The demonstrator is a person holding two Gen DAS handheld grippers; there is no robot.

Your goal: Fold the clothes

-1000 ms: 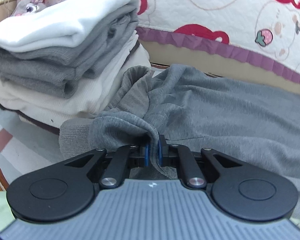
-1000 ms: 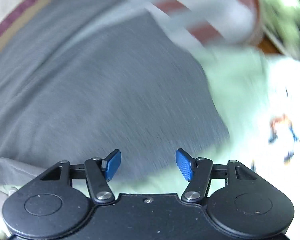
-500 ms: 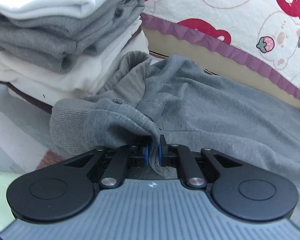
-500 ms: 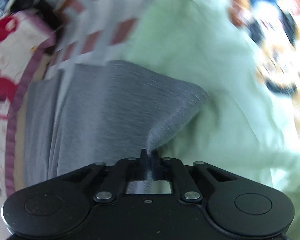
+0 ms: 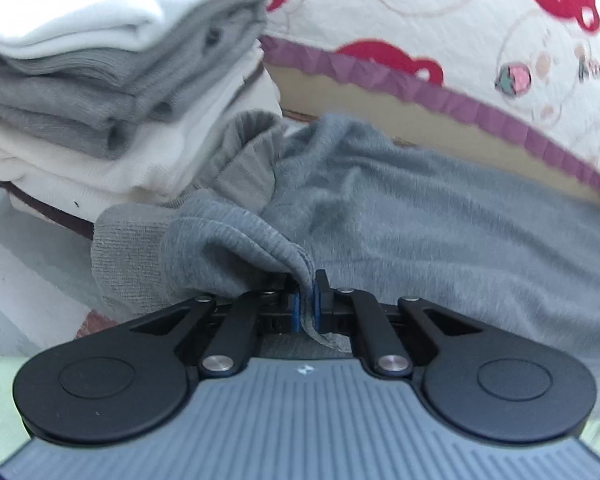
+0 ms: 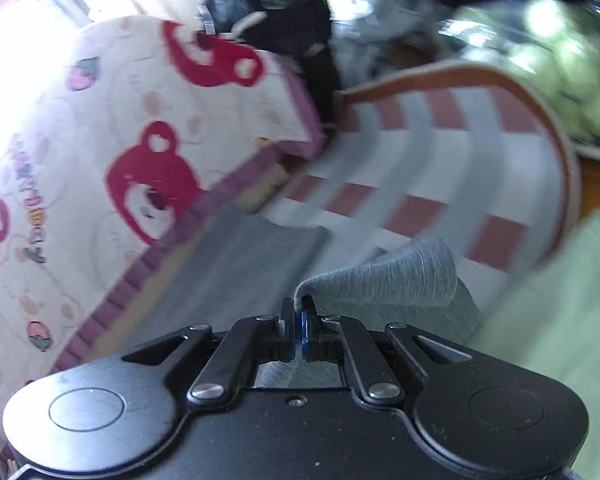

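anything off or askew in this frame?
Nothing stands out. Both tools, left and right, pinch edges of the grey garment. The folded stack beside it sits tidy. Right view is motion-blurred.

No legible text anywhere.

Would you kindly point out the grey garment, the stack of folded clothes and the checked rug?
grey garment (image 5: 440,216), left wrist view, on its flat body.
stack of folded clothes (image 5: 112,80), left wrist view, on a grey middle layer.
checked rug (image 6: 432,168), right wrist view, on a pale square.
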